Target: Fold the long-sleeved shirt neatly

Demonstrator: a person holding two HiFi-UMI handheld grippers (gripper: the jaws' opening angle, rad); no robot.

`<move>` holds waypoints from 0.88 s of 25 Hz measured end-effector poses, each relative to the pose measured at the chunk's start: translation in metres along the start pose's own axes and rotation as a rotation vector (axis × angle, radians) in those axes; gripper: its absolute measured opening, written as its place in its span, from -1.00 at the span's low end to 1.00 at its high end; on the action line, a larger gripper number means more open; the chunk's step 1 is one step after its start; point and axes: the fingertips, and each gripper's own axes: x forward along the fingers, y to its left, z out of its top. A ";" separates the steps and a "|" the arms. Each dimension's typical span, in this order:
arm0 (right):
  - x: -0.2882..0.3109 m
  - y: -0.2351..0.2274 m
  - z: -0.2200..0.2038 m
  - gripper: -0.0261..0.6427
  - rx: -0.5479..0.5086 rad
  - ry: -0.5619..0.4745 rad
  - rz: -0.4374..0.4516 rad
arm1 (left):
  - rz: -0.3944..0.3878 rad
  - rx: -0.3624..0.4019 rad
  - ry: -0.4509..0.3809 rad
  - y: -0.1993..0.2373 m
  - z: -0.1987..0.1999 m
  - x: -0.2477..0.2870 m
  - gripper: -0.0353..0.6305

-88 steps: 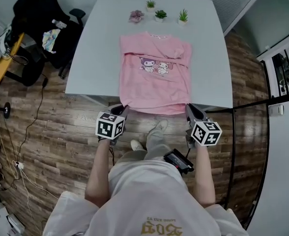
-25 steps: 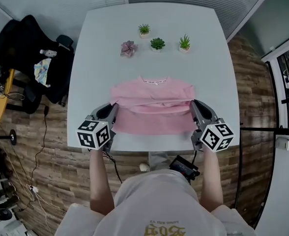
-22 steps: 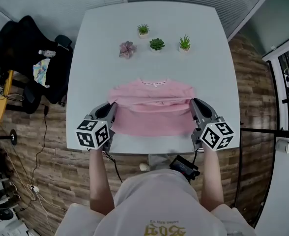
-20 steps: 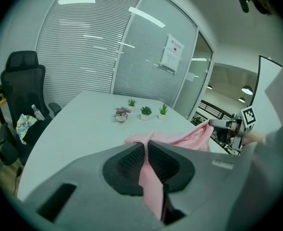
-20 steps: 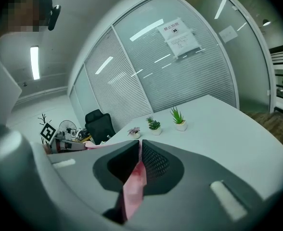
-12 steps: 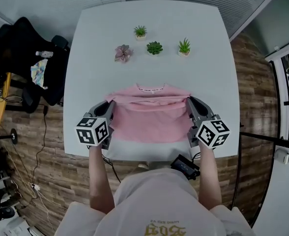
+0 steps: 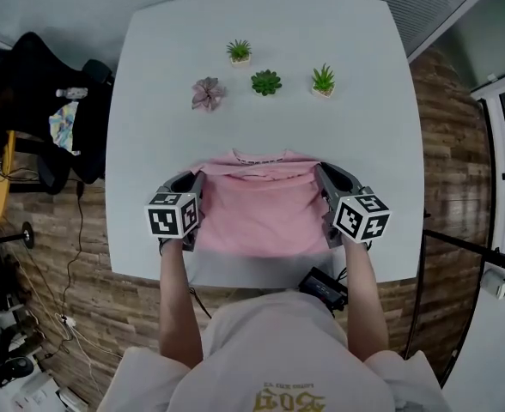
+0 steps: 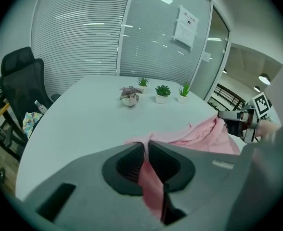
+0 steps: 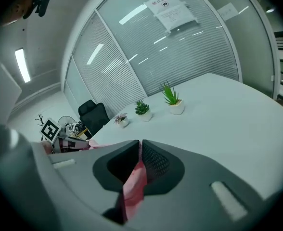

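Observation:
The pink long-sleeved shirt (image 7: pixel 257 209) lies on the white table (image 7: pixel 355 84), folded over on itself, its neckline toward the plants. My left gripper (image 7: pixel 197 179) is shut on the shirt's hem at the left side, near the collar end. My right gripper (image 7: pixel 319 172) is shut on the hem at the right side. In the left gripper view pink cloth (image 8: pixel 151 186) is pinched between the jaws, and the shirt (image 8: pixel 204 134) stretches across to the other gripper. The right gripper view shows pink cloth (image 9: pixel 133 179) clamped between its jaws.
Three small potted plants (image 7: pixel 266 81) and a pinkish flower pot (image 7: pixel 208 93) stand in a row at the far part of the table. A black office chair (image 7: pixel 38 110) with clutter stands at the left. The person's torso fills the bottom of the head view.
Both grippers have carried the shirt's lower hem forward toward the collar and lower, doubling the shirt over itself. The shirt now looks shorter front to back.

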 end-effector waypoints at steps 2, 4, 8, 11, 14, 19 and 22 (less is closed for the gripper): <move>0.005 -0.006 -0.004 -0.81 -0.001 0.018 -0.020 | 0.019 -0.001 0.008 0.002 -0.002 0.006 -0.75; 0.007 -0.011 -0.002 -0.78 0.000 0.006 -0.041 | 0.042 -0.013 -0.010 0.005 0.000 0.009 -0.61; 0.002 -0.018 0.009 -0.67 0.026 -0.054 -0.043 | 0.062 -0.066 -0.072 0.011 0.011 0.007 -0.40; -0.007 -0.019 0.017 -0.66 0.022 -0.087 -0.047 | 0.073 -0.068 -0.116 0.011 0.021 -0.001 -0.36; -0.019 -0.015 0.024 -0.68 0.018 -0.122 -0.061 | 0.065 -0.038 -0.144 0.003 0.028 -0.011 -0.41; -0.040 0.004 0.037 -0.80 0.011 -0.202 -0.049 | 0.029 0.017 -0.173 -0.020 0.030 -0.029 -0.49; -0.056 0.017 0.040 -0.89 0.006 -0.243 -0.050 | -0.006 0.037 -0.217 -0.038 0.033 -0.044 -0.60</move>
